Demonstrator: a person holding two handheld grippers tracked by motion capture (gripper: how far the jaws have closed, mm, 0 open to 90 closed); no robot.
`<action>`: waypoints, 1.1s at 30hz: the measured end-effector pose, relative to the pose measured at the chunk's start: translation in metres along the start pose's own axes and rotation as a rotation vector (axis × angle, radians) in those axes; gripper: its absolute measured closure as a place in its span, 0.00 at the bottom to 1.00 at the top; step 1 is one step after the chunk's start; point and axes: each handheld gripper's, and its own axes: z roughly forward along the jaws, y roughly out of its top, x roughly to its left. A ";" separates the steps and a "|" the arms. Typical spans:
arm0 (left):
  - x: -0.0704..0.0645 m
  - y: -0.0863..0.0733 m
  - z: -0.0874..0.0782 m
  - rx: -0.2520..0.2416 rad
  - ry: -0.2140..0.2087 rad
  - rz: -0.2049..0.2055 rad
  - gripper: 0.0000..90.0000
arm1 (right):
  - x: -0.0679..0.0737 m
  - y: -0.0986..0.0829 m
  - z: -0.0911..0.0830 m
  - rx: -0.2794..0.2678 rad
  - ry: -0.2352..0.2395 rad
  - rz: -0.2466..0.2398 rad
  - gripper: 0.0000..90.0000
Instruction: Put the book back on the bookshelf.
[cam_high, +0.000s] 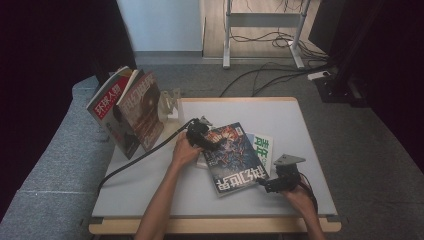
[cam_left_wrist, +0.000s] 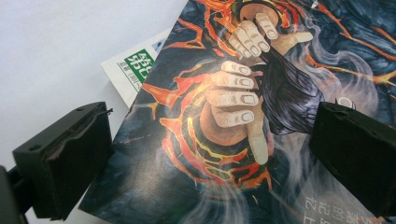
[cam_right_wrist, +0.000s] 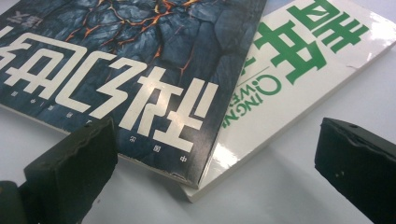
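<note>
While both grippers sit at the stacked magazines, nothing is clamped yet; notes follow.

Work in hand: judged to be picking the dark magazine off the white magazine beneath it.
Dark magazine, place: centre of the high view, lying flat and skewed on the white surface, title end toward the bottom of the frame; it overlaps the white magazine, whose green lettering pokes out at its right edge.
Left gripper: at the upper-left corner of the dark cover in the high view. In the left gripper view its fingers stand wide, one over bare surface, the other over the printed cover; nothing is between them.
Right gripper: at the lower-right corner of the stack. In the right gripper view the fingers are also wide apart, low to the surface, facing the corner where both edges meet.
Risk 1: the right fingers could close on both magazines at once, since the two corners lie nearly flush there.
Risk 2: the glossy cover may slide over the white one when nudged, because nothing pins the lower copy.
Risk 3: a pinch on the cover alone could bend or tear it.
Elsewhere: two magazines standing in a rack, upper left, well apart.
</note>
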 end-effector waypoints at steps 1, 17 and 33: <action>-0.001 -0.001 -0.001 -0.001 0.001 -0.001 0.00 | -0.001 0.000 0.000 -0.001 -0.001 0.002 0.00; -0.011 -0.015 -0.013 0.017 -0.004 -0.028 0.00 | -0.023 -0.001 -0.006 -0.003 -0.067 0.043 0.00; -0.025 -0.031 -0.027 0.026 0.008 -0.040 0.00 | -0.045 0.003 -0.002 0.000 -0.124 0.090 0.00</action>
